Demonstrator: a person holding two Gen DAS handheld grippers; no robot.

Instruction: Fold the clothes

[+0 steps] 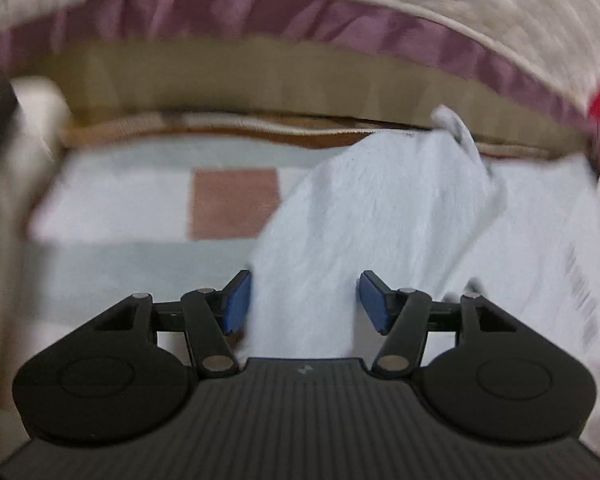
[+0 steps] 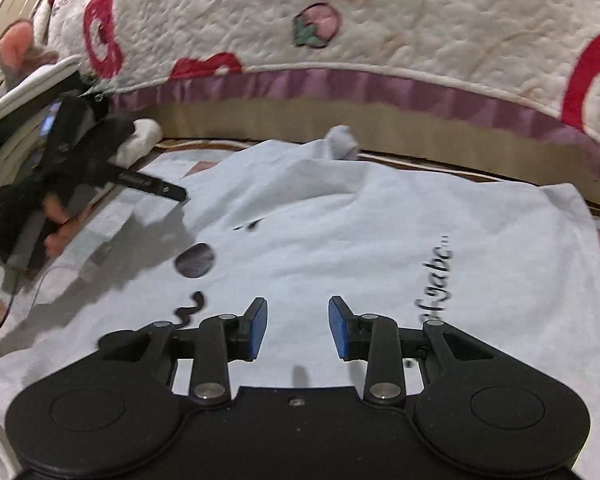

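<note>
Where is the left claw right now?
In the right wrist view the left claw sits at far left, over the left edge of the white shirt, below the quilt.

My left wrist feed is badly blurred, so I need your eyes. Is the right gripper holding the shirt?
Observer: No. The right gripper is open above the white T-shirt and grips nothing.
Operator: Any print on it? I only see plain cloth.
Observer: Yes. There is black script lettering toward its right side and a dark round print toward its left.
Operator: Where does my left gripper sit?
Observer: The left gripper is at the shirt's left edge, held by a hand in a black glove.
</note>
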